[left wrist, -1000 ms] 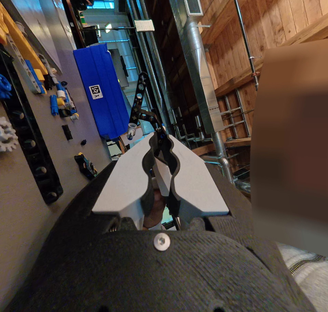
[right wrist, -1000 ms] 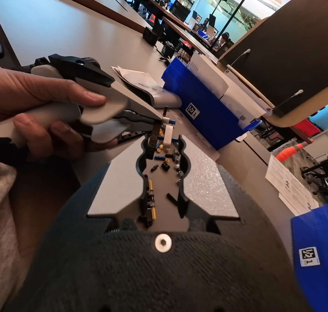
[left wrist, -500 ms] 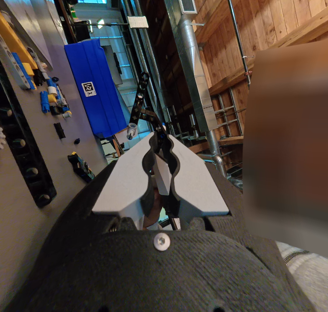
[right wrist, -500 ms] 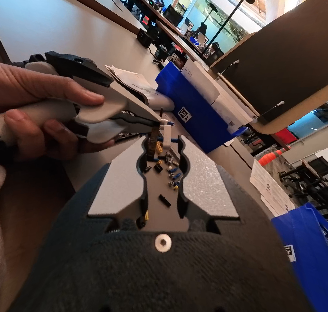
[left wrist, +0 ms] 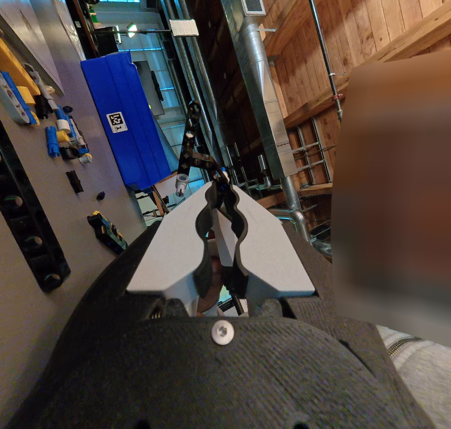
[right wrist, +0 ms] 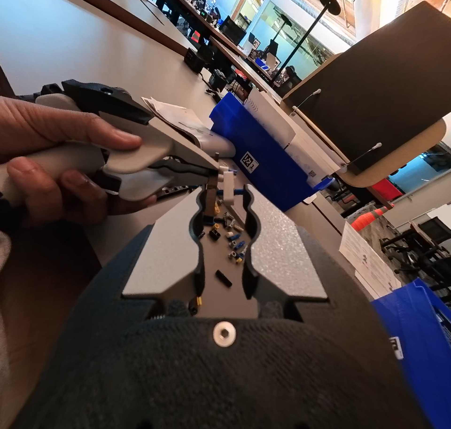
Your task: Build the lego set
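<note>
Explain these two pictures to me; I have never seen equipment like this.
No robot here: a person holds a two-finger hand-held gripper in each hand, each carrying a camera that looks along its fingers. The left hand-held gripper, in its own tilted view, is shut on a black lego assembly. The right hand-held gripper is open and holds nothing; its view shows the person's hand squeezing the left one. Small loose lego pieces lie on the grey table, beside a blue bin.

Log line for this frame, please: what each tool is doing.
left tool: shut on black lego beam assembly, held above table | right tool: open, empty, facing the assembly | loose lego pieces: on table
</note>
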